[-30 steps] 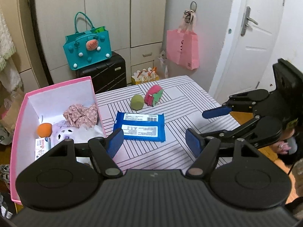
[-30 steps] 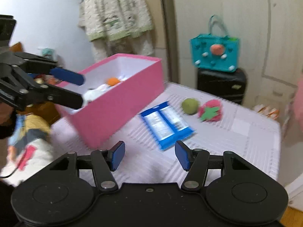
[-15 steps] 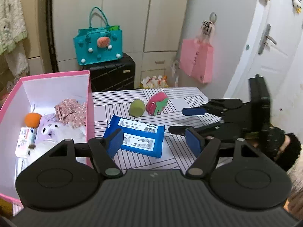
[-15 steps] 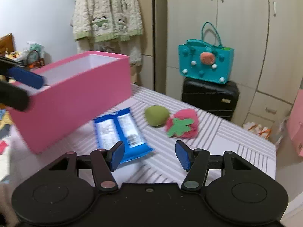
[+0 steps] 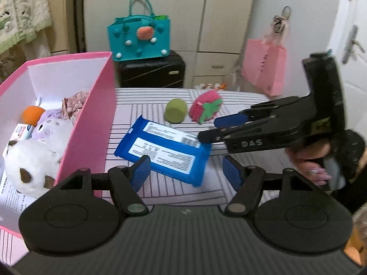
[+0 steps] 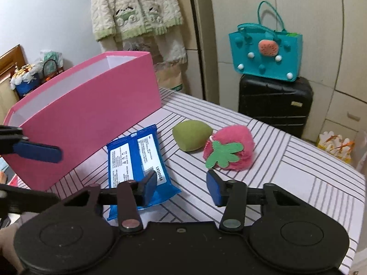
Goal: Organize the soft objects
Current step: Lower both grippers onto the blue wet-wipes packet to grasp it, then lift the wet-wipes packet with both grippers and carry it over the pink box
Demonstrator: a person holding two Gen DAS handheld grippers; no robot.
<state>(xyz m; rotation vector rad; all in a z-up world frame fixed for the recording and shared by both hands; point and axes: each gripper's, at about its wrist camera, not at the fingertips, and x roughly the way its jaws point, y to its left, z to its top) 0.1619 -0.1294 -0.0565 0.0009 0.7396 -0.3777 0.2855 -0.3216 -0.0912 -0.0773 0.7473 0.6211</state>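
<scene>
A blue wipes pack (image 5: 165,151) (image 6: 135,160) lies flat on the striped table (image 5: 240,137) beside the pink box (image 5: 96,119) (image 6: 91,119). Behind it sit a green egg sponge (image 5: 176,114) (image 6: 191,137) and a pink strawberry plush (image 5: 205,110) (image 6: 231,151). The box holds a white plush (image 5: 29,162), a purple plush (image 5: 52,126), an orange ball (image 5: 33,114) and floral cloth (image 5: 73,105). My left gripper (image 5: 185,171) hovers over the pack's near edge, jaws closing slightly, empty. My right gripper (image 6: 182,185) (image 5: 209,129) is at the pack's right corner, jaws closing, gripping nothing.
A teal felt bag (image 5: 140,39) stands on a black suitcase (image 5: 151,73) behind the table. A pink paper bag (image 5: 263,68) hangs by the door. A person's hand (image 5: 316,160) holds the right gripper. The table's right edge (image 6: 357,183) is close.
Both grippers have dropped and come closer to the blue pack. The right gripper slid in toward the pack's corner and its jaws have narrowed.
</scene>
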